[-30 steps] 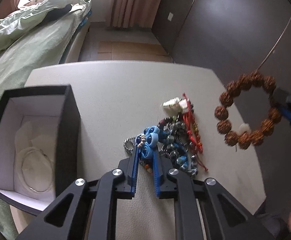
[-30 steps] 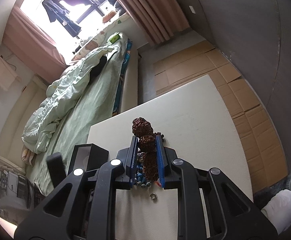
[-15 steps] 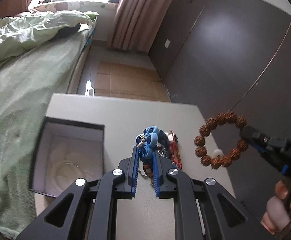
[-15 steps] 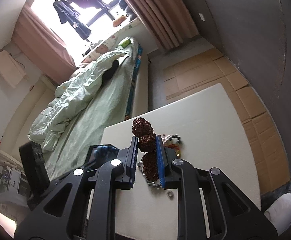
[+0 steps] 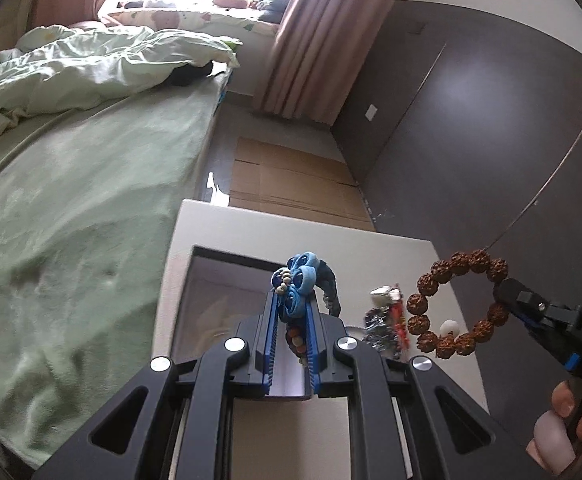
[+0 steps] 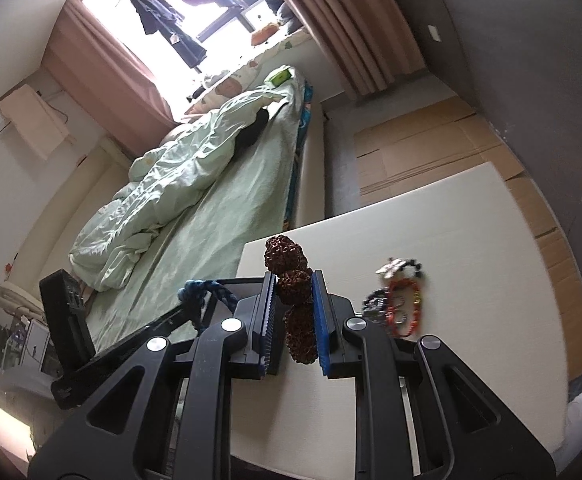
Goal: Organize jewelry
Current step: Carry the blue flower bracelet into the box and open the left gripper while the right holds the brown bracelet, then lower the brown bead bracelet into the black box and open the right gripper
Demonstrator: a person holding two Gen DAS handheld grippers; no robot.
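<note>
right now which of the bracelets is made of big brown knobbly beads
The brown bead bracelet held up in the right tongs, with one white bead in its ring. The left tongs hold a blue one; the rest lie heaped on the table.

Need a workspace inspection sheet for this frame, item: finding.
Surface: white table, mostly bare.
Job's things: blue bracelet and brown bead bracelet lifted; black box open on the table.
Clutter: remaining jewelry pile lying loose on the table.
Grippers: left gripper shut on blue bracelet; right gripper shut on brown bead bracelet.
Cables: nothing seen.
Surroundings: bed, curtain, cardboard on floor.
</note>
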